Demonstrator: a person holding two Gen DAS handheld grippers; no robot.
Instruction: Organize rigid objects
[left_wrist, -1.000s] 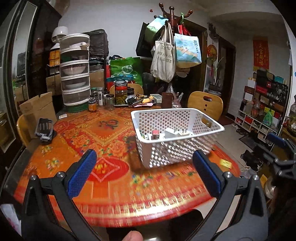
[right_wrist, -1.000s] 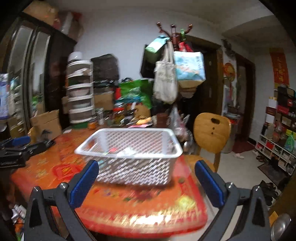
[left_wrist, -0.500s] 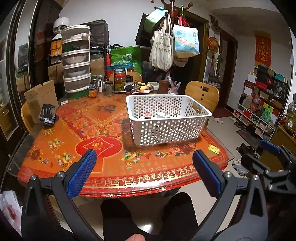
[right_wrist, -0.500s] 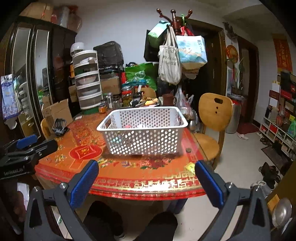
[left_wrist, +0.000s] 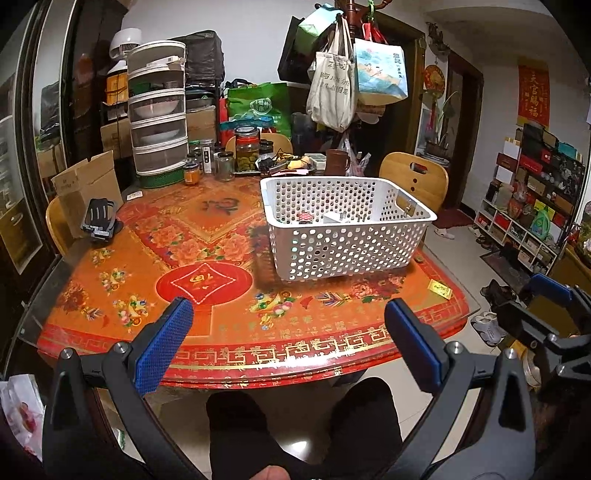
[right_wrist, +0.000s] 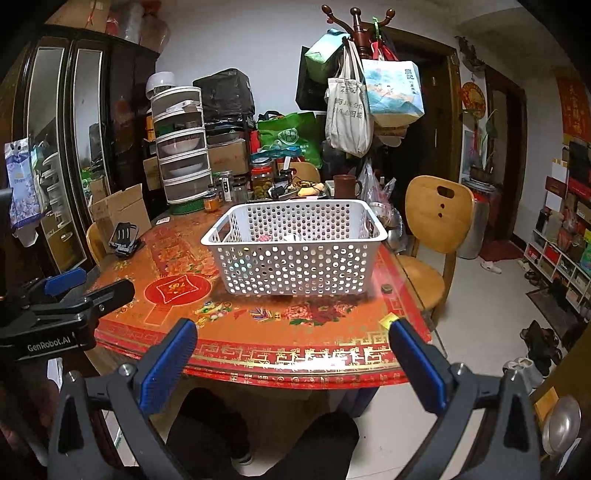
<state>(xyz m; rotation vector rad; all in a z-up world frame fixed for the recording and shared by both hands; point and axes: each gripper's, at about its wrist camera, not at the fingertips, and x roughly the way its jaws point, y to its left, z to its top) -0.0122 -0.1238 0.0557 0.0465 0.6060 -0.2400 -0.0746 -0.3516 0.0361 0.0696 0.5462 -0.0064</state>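
Grippers hang back from the table edge, both empty, with sorting seemingly near its end or between items.

Left gripper (left_wrist: 288, 341) and right gripper (right_wrist: 291, 363) are spread wide; the white basket (left_wrist: 351, 247) on the table (left_wrist: 229, 332) holds a few small items, too small to identify. Next reach: a loose item.
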